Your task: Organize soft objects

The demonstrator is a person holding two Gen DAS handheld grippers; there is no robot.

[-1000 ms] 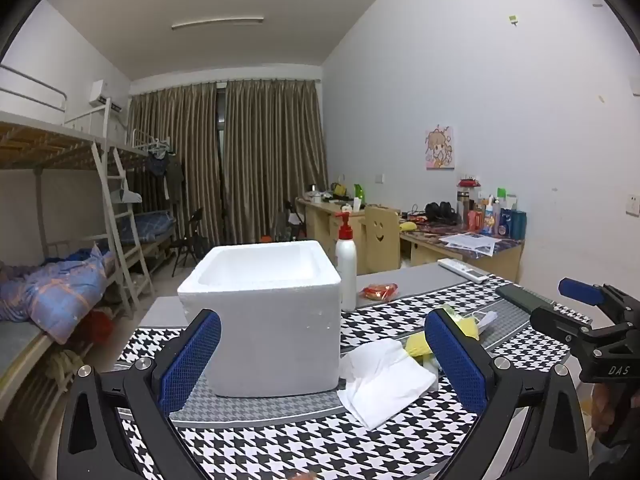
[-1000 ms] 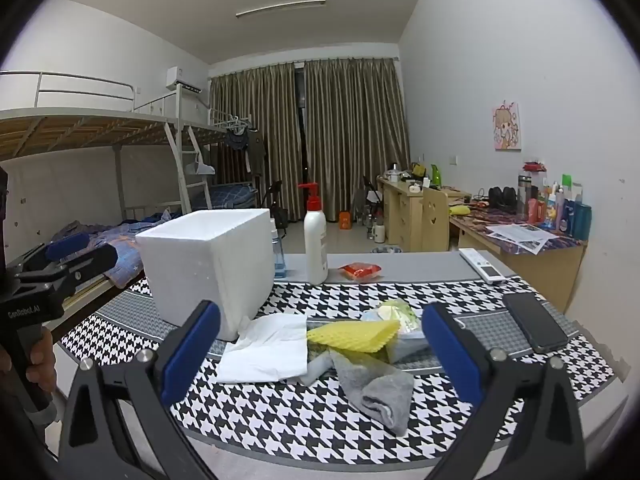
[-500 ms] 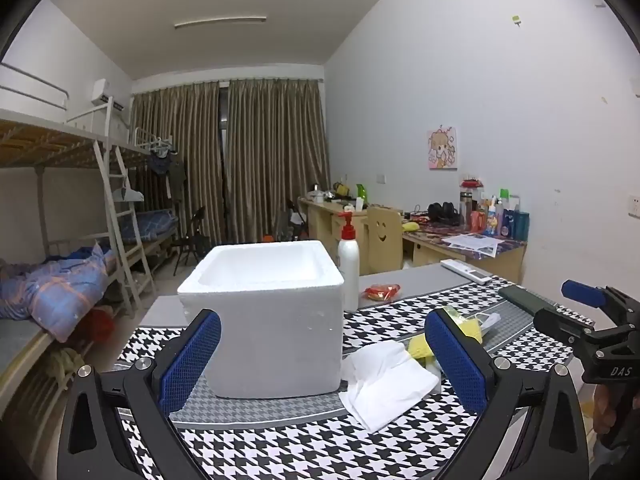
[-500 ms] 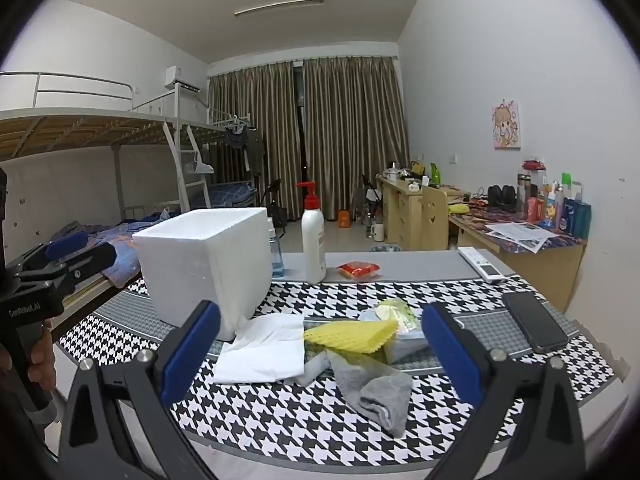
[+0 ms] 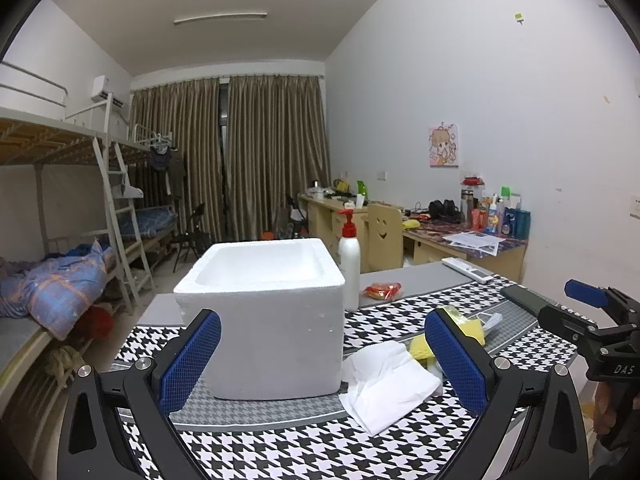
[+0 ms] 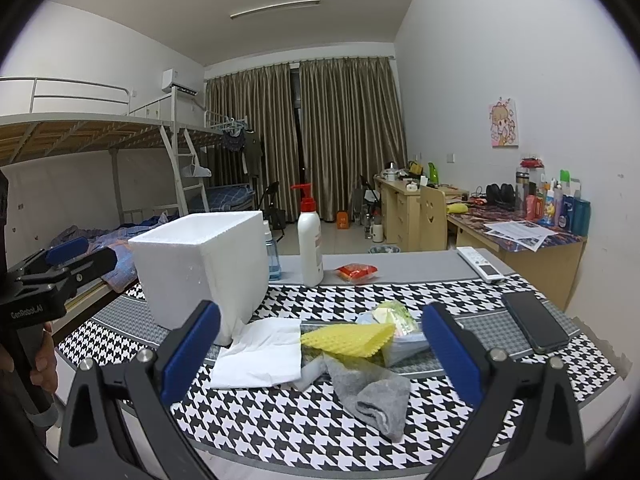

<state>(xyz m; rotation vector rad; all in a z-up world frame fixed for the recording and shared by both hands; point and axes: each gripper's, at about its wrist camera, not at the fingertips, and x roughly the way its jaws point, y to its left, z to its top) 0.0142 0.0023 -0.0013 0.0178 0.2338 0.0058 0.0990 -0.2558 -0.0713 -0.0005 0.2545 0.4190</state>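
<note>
Right wrist view: the right gripper (image 6: 320,352) is held with jaws spread wide and nothing between them, above the houndstooth tablecloth (image 6: 280,420). Nearest, a grey sock (image 6: 368,392) is seen crumpled, touched by a white tissue (image 6: 260,352) and a yellow sponge (image 6: 348,340). Farther back, a white foam box (image 6: 200,268) is set, open-topped. Beyond it a pump bottle (image 6: 310,244) is stood. From the left wrist, the left gripper (image 5: 320,364) is likewise shown spread and empty before the box.
</note>
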